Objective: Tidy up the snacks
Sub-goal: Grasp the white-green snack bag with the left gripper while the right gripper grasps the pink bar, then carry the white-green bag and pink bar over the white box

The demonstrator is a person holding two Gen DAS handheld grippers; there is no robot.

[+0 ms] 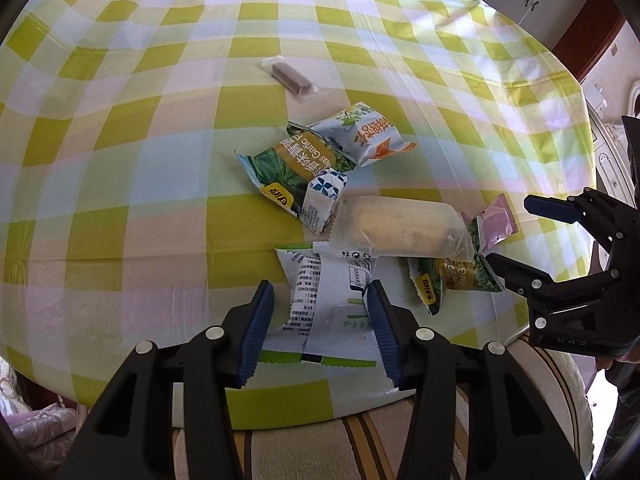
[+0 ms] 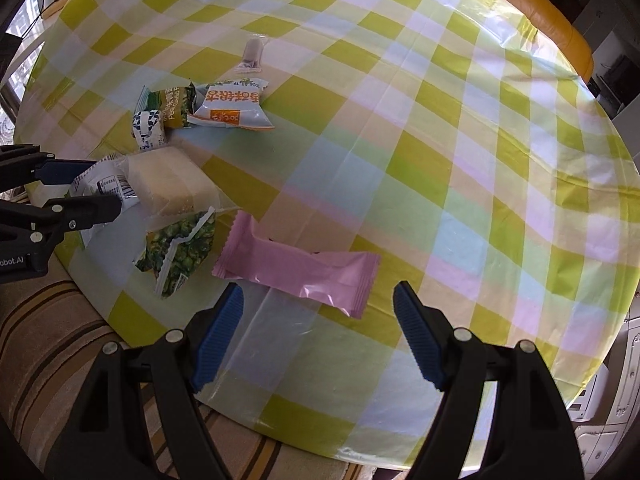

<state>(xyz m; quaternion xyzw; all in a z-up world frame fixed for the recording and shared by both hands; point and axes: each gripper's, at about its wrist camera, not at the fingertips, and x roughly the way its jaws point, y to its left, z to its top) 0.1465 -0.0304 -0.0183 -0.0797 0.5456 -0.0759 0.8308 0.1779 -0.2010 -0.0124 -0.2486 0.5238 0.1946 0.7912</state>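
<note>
Tablecloth (image 2: 440, 152), green-checked, glossy plastic.

- My left gripper (image 1: 320, 320) is matt black plastic, with ribbed blue pads (image 1: 256, 332) and small shiny metal pins.
- The white packet (image 1: 328, 300) between those pads is smooth, glossy film.
- The pink packet (image 2: 296, 268) near my right gripper (image 2: 318, 332) has a satiny sheen and crimped ends.
- The cake wrapper (image 1: 400, 228) is frosted, half-clear plastic.
- The checked tablecloth (image 2: 440, 160) looks like slick, creased plastic sheet.
</note>
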